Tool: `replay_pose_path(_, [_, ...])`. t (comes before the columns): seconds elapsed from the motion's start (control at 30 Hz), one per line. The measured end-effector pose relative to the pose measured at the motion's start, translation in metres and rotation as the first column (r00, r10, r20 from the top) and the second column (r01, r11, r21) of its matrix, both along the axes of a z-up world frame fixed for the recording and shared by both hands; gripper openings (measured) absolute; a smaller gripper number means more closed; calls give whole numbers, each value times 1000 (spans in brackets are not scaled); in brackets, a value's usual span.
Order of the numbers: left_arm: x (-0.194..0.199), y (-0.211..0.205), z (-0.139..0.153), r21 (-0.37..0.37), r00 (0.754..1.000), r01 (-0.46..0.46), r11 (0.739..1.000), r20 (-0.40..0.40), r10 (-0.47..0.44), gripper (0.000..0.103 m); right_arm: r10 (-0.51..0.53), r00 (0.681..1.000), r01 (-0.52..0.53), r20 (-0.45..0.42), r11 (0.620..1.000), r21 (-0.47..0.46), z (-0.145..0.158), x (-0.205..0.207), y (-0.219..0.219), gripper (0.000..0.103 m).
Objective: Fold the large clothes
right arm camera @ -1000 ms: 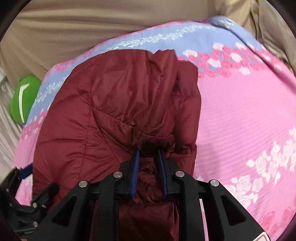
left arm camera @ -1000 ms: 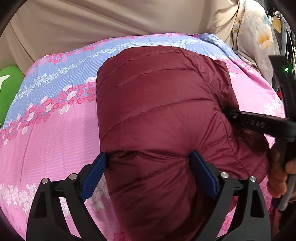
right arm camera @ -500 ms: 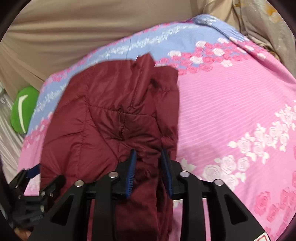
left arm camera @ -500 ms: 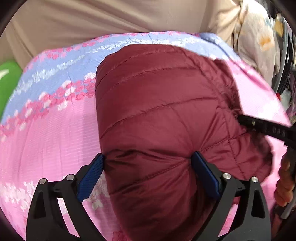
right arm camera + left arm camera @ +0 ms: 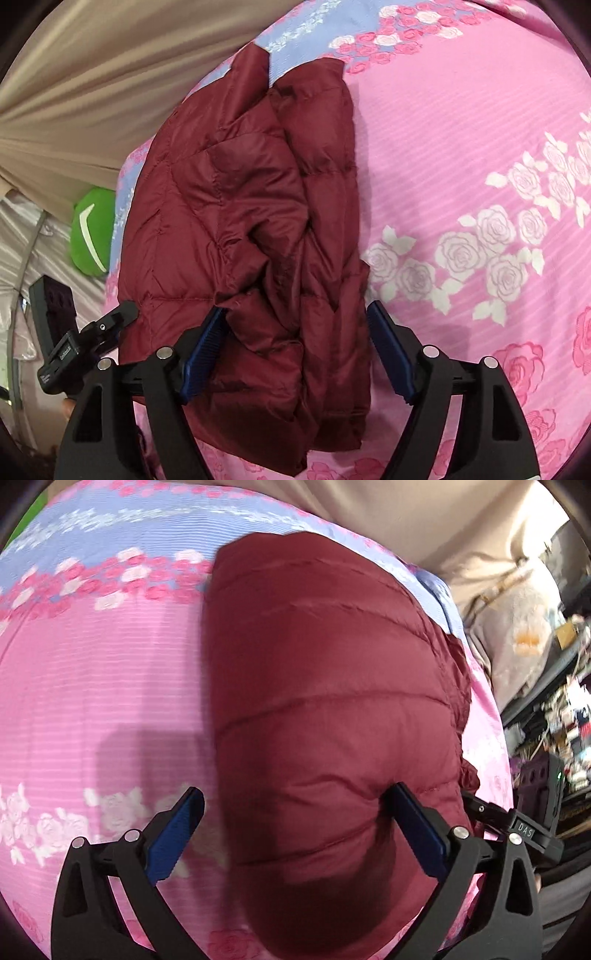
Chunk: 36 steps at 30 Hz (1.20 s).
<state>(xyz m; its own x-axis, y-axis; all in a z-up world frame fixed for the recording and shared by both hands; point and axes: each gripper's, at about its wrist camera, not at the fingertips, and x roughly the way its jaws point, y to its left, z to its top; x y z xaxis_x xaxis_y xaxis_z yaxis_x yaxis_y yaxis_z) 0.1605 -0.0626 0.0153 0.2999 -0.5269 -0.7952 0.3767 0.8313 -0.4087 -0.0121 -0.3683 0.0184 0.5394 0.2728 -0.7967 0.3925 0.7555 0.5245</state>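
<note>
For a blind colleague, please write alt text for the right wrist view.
A folded maroon quilted down jacket lies on a pink rose-print bedsheet, between the open fingers of the right gripper. The left gripper is at its left edge.

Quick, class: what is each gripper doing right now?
Left gripper: open around the maroon jacket.
Right gripper: jaws just opened, jacket between them, released.
</note>
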Motion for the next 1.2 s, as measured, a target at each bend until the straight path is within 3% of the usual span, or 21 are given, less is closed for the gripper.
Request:
replay_pose_path(0.17, [-9, -33, 0, 111, 997, 14, 994, 69, -22, 98, 24, 1000, -24, -8, 998, -50, 2, 14, 12, 79])
replay_pose_path(0.3, [-10, -42, -1, 149, 995, -7, 989, 95, -7, 98, 28, 999, -29, -16, 995, -91, 3, 22, 25, 81])
replay_pose_path(0.63, [-9, -46, -4, 190, 990, -17, 982, 141, -10, 98, 40, 999, -41, -13, 989, -142, 3, 38, 40, 86])
replay_pose_path(0.9, [-5, -48, -7, 189, 987, -18, 982, 160, -13, 98, 41, 999, -41, -4, 984, -175, -2, 56, 58, 84])
replay_pose_path(0.97, [-3, -47, -5, 172, 987, 0, 985, 161, -28, 97, 43, 999, -42, 8, 985, -166, -2, 57, 60, 61])
replay_pose_path(1.0, [-4, -45, -3, 162, 986, 7, 987, 165, -34, 94, 40, 999, -37, 19, 991, -126, -3, 58, 59, 55])
replay_pose_path(1.07, [-5, -42, 5, 146, 982, 23, 989, 181, -50, 76, 41, 998, -37, 37, 994, -101, 0, 58, 62, 33])
replay_pose_path(1.17, [-5, -31, 24, 87, 977, 55, 995, 201, -71, 52, 45, 997, -35, 63, 988, -148, 17, 58, 69, 22])
replay_pose_path(1.2, [-5, -27, 32, 58, 975, 72, 996, 207, -82, 48, 48, 996, -35, 75, 985, -169, 24, 58, 73, 21])
